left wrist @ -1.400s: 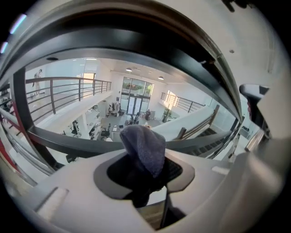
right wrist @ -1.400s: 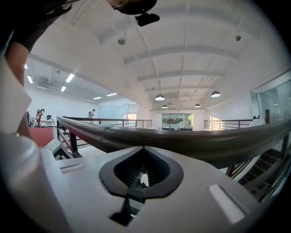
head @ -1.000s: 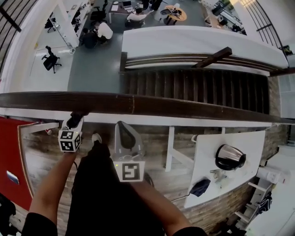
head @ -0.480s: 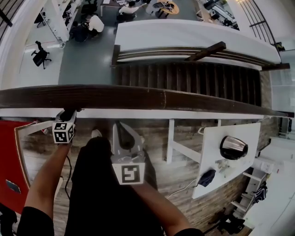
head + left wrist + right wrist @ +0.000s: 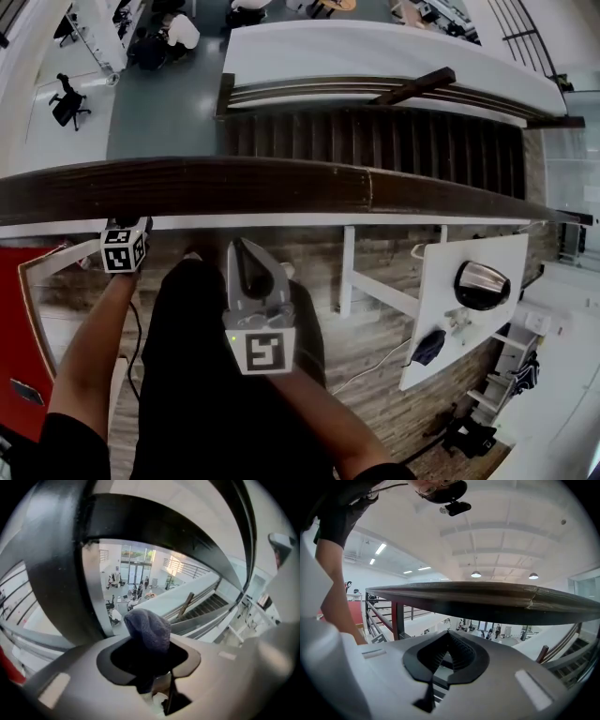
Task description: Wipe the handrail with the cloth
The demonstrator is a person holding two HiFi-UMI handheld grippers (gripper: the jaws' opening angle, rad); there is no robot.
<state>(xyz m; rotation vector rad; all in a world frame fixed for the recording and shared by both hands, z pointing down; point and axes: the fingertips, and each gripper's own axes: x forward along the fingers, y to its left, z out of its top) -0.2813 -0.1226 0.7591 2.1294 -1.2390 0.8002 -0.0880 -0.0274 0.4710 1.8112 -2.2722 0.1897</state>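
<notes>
Handrail [image 5: 281, 187] lies crosswise, just above and ahead of left gripper [image 5: 127, 239] jaws clamped on cloth [image 5: 147, 630]; right gripper [image 5: 248, 267] jaws pressed together, empty, farther below it.

Right gripper [image 5: 447, 633]: fingers [image 5: 460, 652] together, nothing between; dark handrail [image 5: 487, 601] above.

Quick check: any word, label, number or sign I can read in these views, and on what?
No readable words or numbers in any view.
Left marker cube: square code only, no letters.
Right marker cube: square code only, no letters.
Small plate on the red panel: too small to read.
</notes>
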